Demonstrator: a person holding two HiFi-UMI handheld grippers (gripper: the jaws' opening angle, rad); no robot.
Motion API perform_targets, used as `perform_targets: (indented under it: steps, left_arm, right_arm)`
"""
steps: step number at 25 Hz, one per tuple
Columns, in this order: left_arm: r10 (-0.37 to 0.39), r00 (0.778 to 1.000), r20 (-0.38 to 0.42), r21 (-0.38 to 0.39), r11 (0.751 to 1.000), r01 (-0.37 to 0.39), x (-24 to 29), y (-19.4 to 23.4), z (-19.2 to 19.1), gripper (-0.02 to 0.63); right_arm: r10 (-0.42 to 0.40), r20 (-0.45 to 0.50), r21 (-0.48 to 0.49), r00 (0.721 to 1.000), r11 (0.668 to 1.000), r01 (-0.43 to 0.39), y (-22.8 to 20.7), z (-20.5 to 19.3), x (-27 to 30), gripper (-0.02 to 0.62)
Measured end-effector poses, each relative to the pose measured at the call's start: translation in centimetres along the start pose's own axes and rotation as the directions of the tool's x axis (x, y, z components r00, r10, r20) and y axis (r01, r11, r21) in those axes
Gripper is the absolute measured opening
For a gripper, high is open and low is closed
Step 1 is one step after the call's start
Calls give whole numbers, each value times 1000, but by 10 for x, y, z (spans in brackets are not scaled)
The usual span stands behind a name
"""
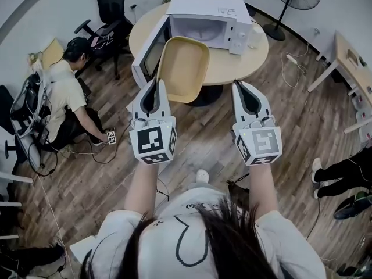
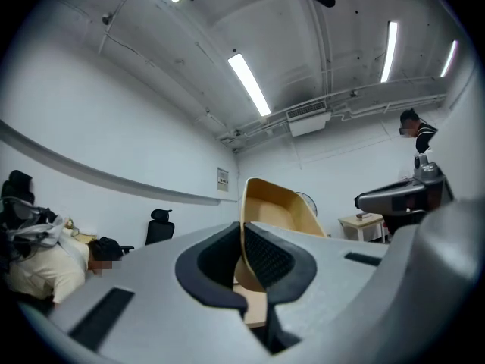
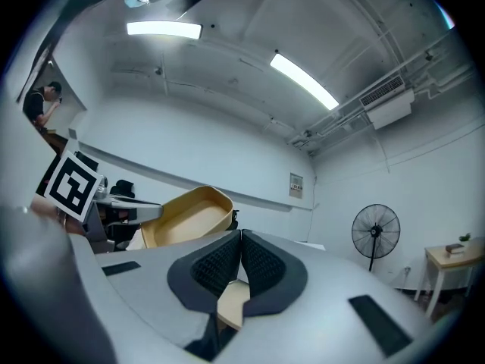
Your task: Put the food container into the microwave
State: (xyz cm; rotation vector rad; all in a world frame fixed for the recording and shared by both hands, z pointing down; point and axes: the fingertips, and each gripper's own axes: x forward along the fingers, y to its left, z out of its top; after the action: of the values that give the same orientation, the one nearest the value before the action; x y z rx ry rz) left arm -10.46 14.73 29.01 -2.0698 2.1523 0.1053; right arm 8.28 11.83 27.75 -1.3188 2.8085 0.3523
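Tan shallow plastic food container (image 1: 183, 68) tilted, rim pinched in left gripper (image 1: 156, 85), just before white microwave (image 1: 204, 9). Right gripper (image 1: 244, 86) closed, empty (spare). Level it, clear open door (image 1: 150, 54), slide inside.

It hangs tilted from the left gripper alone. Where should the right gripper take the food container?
Probably the food container's thin right rim, coming from the right, opposite the left gripper's hold: that lip is bare and the open side faces there.
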Motion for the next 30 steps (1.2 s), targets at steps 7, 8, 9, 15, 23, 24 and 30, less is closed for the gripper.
perform_targets:
  steps: [7,8,9,15,23,24,30]
  left_arm:
    - [46,999,-2,-1,999,-46,48,-8,-8,20]
    - [49,999,-5,-3,999,-49,52,-8,-10,18]
    - [50,999,-7,-4,999,-50,56,-10,-11,20]
    - [49,999,-20,0,999,-49,79,-16,-20,20]
    - [30,998,-61,-18,999,-31,119,-25,-41,20]
    - [26,997,-68,-26,999,-28,125,-25,-45,20]
    - [19,993,-119,-74,997,-28,157,-16,-74,20]
  right_arm:
    - [43,8,-1,999,999,-43,-39,-11,40,29]
    - [47,9,1,999,999,-47,-42,-12,44,29]
    - [49,10,2,999,999,-49,-45,-13,47,29]
    - [45,-19,18,999,999,-44,-61,-28,58,29]
    - [14,-46,40,999,999,-12,-92,-47,75,29]
    - [12,-50,42,999,999,-10,-95,-50,79,29]
    - [8,-80,26,997,1000,-6,-101,-64,102,29]
